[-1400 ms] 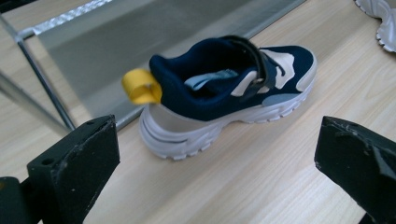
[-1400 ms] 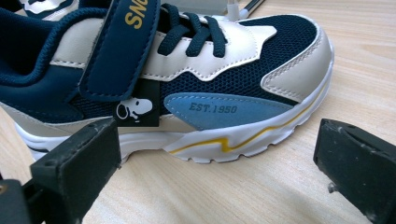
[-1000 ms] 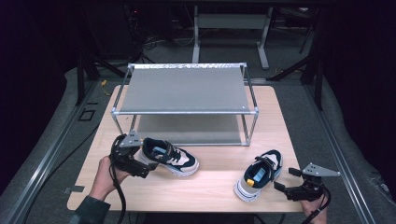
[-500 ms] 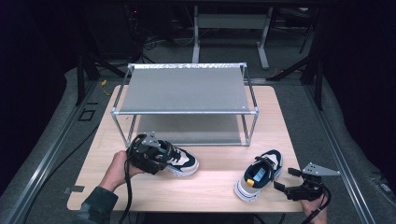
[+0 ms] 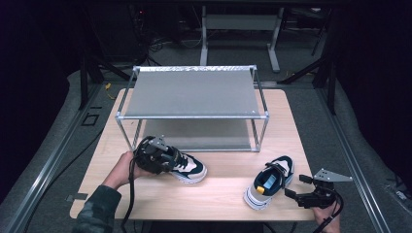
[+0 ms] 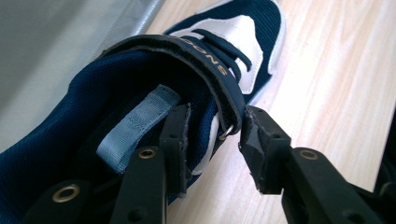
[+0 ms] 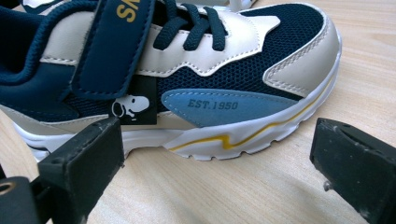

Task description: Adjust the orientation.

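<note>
Two navy-and-white strap sneakers lie on the wooden table point(image 5: 218, 204). The left shoe point(image 5: 190, 168) points right, in front of the rack. My left gripper point(image 5: 160, 156) is over its heel end. In the left gripper view the left gripper point(image 6: 217, 133) is open and straddles the left shoe's point(image 6: 116, 93) side wall by the strap: one jaw is inside the opening, the other outside, with a gap still showing. The right shoe point(image 5: 270, 181) lies near the front right. My right gripper point(image 5: 295, 186) sits just right of it. The right gripper point(image 7: 219, 140) is wide open facing the right shoe's point(image 7: 224, 60) side, apart from it.
A two-level metal rack point(image 5: 192, 92) with grey shelves stands at the back middle of the table, its lower shelf just behind the left shoe. Bare wood lies between the shoes. The table's front edge is close to both hands.
My left gripper has moved right from beside the left shoe's heel onto its opening. The right gripper and right shoe have not moved.
</note>
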A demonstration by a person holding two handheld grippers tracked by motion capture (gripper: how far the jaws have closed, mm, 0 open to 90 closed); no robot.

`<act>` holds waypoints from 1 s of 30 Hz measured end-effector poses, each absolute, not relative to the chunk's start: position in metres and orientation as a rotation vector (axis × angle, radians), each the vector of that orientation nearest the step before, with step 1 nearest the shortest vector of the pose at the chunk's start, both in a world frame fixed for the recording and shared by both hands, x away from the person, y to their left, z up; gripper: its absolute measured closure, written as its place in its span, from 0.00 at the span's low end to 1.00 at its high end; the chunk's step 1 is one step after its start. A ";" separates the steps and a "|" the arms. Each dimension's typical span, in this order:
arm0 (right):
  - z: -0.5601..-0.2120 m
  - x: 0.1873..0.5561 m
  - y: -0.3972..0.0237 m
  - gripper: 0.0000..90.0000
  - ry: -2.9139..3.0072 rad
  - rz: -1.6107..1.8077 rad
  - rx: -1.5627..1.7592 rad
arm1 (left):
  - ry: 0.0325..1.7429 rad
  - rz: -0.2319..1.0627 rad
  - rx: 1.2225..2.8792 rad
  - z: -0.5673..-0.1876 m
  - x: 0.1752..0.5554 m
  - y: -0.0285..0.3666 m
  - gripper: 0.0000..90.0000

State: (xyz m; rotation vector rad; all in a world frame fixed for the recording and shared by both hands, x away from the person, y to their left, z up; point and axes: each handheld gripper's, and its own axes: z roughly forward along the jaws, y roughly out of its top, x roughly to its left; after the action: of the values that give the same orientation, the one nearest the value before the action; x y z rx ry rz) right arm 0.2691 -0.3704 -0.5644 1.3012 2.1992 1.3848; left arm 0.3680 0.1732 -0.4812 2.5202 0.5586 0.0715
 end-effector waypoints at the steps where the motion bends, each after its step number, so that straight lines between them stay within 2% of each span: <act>1: -0.564 0.269 -0.371 0.03 2.200 1.385 1.302 | 0.545 0.069 2.524 -0.481 0.369 0.173 0.72; 5: -0.564 0.270 -0.371 0.03 2.197 1.382 1.307 | 0.471 0.040 2.539 -0.481 0.367 0.171 0.81; 14: -0.564 0.270 -0.372 0.03 2.194 1.390 1.315 | 0.476 0.083 2.524 -0.476 0.341 0.166 0.85; 19: -0.565 0.270 -0.372 0.03 2.194 1.382 1.312 | 0.553 0.173 2.457 -0.461 0.318 0.161 0.85; 24: -0.564 0.270 -0.372 0.03 2.194 1.381 1.319 | 0.713 0.269 2.371 -0.446 0.298 0.149 0.85; 30: -0.564 0.270 -0.372 0.03 2.174 1.388 1.323 | 0.916 0.329 2.293 -0.459 0.292 0.135 0.85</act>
State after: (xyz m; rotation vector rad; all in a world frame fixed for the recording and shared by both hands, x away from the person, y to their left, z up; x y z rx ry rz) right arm 0.2697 -0.3717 -0.5644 1.3234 2.1740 1.3883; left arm 0.2920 0.1354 -0.4586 2.2928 0.9159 0.3293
